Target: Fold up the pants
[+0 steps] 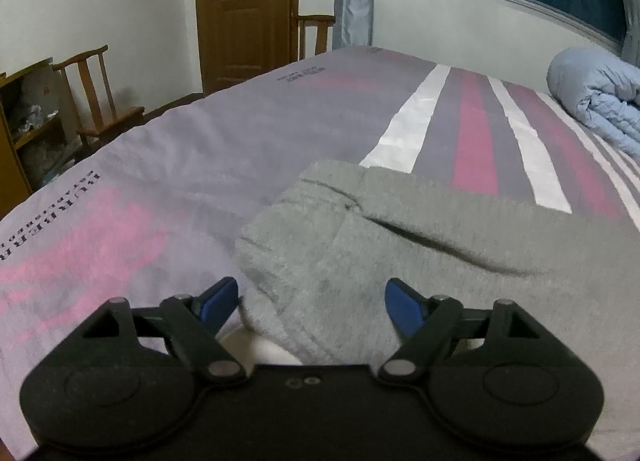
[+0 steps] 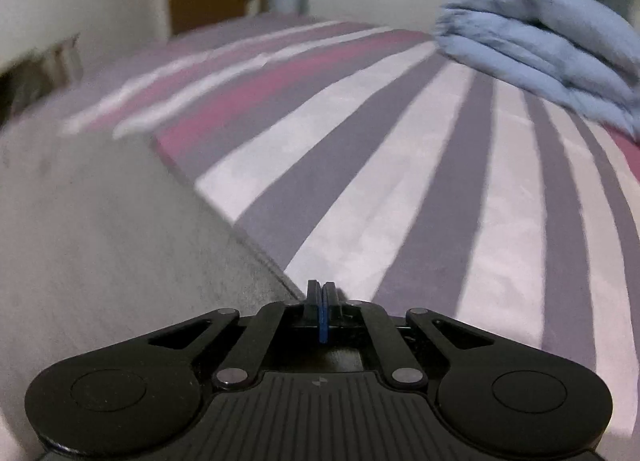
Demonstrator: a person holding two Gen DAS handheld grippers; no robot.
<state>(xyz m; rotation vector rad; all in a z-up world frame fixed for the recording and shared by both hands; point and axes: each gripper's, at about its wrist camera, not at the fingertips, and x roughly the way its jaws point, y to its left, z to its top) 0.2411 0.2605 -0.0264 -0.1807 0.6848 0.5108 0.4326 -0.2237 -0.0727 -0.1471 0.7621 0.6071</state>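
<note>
Grey fleece pants [image 1: 420, 253] lie on the striped bed cover, their rounded folded end toward the left. My left gripper [image 1: 310, 303] is open, its blue pads [image 1: 402, 309] spread on either side of the pants' near edge, holding nothing. In the right wrist view the pants [image 2: 100, 241] fill the left side, their edge running diagonally down to the gripper. My right gripper [image 2: 321, 293] is shut with its pads pressed together right at that edge. No cloth shows between the pads. The view is blurred.
The bed [image 1: 200, 165] has a grey, pink and white striped cover. A rolled blue quilt [image 1: 600, 101] lies at the far right, also in the right wrist view [image 2: 540, 49]. Wooden chairs [image 1: 100, 101], a shelf and a door [image 1: 248, 9] stand beyond the bed's left edge.
</note>
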